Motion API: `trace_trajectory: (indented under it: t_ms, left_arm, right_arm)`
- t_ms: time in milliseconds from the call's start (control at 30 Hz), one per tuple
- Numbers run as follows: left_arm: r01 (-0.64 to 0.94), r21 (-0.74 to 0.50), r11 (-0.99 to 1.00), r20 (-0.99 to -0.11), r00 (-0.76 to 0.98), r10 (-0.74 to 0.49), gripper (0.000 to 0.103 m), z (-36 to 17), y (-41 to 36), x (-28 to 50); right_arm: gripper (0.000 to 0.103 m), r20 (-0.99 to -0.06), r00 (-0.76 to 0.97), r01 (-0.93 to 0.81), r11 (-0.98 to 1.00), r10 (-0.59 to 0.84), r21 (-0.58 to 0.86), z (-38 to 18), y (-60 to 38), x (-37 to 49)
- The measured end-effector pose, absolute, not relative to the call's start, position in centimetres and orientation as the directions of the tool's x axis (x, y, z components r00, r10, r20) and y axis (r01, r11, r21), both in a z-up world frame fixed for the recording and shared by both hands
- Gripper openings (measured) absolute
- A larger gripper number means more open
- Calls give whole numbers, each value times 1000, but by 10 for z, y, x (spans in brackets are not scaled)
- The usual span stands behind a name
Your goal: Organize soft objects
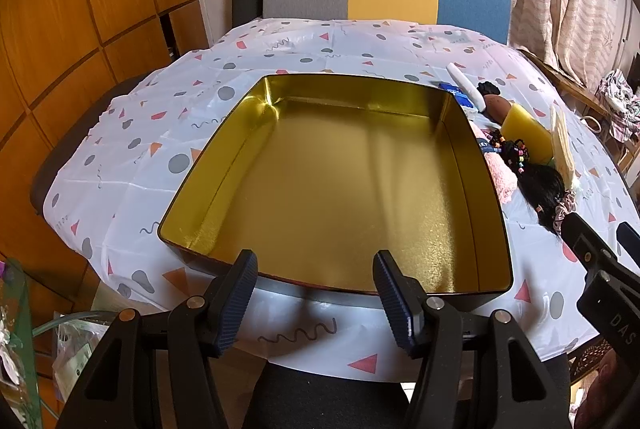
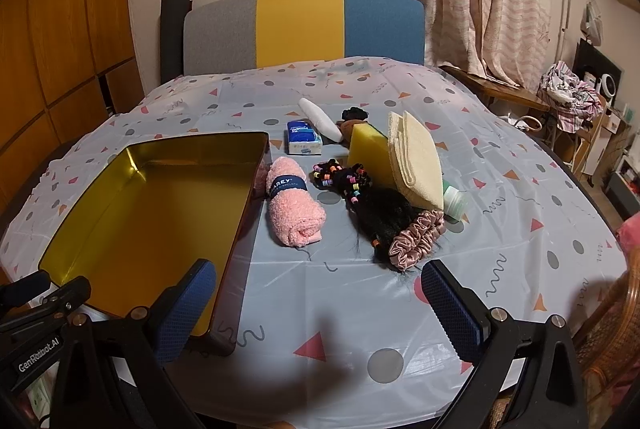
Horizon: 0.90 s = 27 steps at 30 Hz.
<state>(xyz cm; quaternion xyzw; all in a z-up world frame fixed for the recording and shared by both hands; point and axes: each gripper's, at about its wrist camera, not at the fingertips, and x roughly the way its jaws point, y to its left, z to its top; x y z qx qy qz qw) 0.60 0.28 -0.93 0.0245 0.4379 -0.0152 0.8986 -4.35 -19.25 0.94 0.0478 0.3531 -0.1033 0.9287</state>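
Both hand-held grippers, left (image 1: 316, 293) and right (image 2: 316, 305), hang with jaws apart and nothing between them, above the near edge of the surface (image 2: 520, 189). The empty tin (image 2: 140, 205) lies left; the pink towel roll (image 2: 294, 205) lies just beside its right wall. Judged light, soft and compressible, the roll should be gripped across its banded middle, where it cannot unroll.

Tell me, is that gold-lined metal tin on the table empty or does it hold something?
Empty. The gold-lined metal tin shows only its bare shiny floor in both views; the rolled pink towel lies outside, beside its wall.
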Motion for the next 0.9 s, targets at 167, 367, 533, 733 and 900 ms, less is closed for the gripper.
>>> trace_trajectory:
  t_ms: [167,367,533,733,900]
  left_arm:
    - [46,27,999,-793,609,-7,61,-10,4,7]
    - [49,23,999,-799,601,-11,61,-12,3,8]
    - [53,22,998,-800,600,-14,61,-12,3,7]
    - [66,5,998,-809,586,-34,61,-14,1,7]
    - [79,-26,997,-813,579,-67,61,-14,0,6]
  right_arm:
    - [103,-666,729,226,974,-158,16,9,-192,-43]
    - [103,-668,727,227,974,-157,18,8,-192,-44]
    - [103,-672,723,229,973,-157,20,8,-194,-43]
    - [103,-675,720,229,973,-159,15,7,-194,-43]
    - [103,-683,714,228,974,-154,18,3,-198,-42]
